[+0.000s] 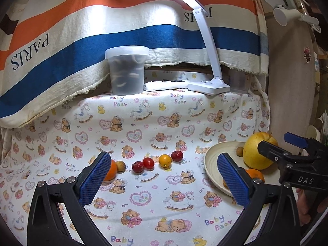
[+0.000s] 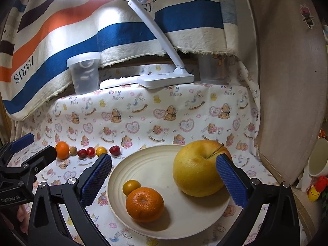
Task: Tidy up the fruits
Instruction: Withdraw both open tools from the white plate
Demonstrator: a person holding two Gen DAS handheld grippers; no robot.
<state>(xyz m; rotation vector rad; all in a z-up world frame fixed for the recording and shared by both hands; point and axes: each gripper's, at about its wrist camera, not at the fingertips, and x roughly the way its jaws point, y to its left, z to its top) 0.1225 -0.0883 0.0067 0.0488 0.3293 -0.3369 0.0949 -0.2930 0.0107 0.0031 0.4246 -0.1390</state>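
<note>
A cream plate (image 2: 157,164) (image 1: 213,160) holds a big yellow apple (image 2: 196,168) (image 1: 256,151), a tangerine (image 2: 145,204) and a small yellow-green fruit (image 2: 131,186). A row of small fruits lies on the cloth to its left: a tangerine (image 1: 110,171), a brown fruit (image 1: 121,165), two red ones (image 1: 137,167) (image 1: 148,162), a yellow one (image 1: 165,160) and a red one (image 1: 177,155). My left gripper (image 1: 164,182) is open and empty, low over the cloth in front of the row. My right gripper (image 2: 164,180) is open and empty above the plate.
A lidded plastic tub (image 1: 127,69), a white remote (image 1: 164,85), a white desk lamp (image 1: 209,86) and a grey cup (image 1: 238,82) stand at the back. A striped PARIS cloth (image 1: 61,47) hangs behind. A wooden board (image 2: 287,82) and a mug (image 2: 317,160) are at the right.
</note>
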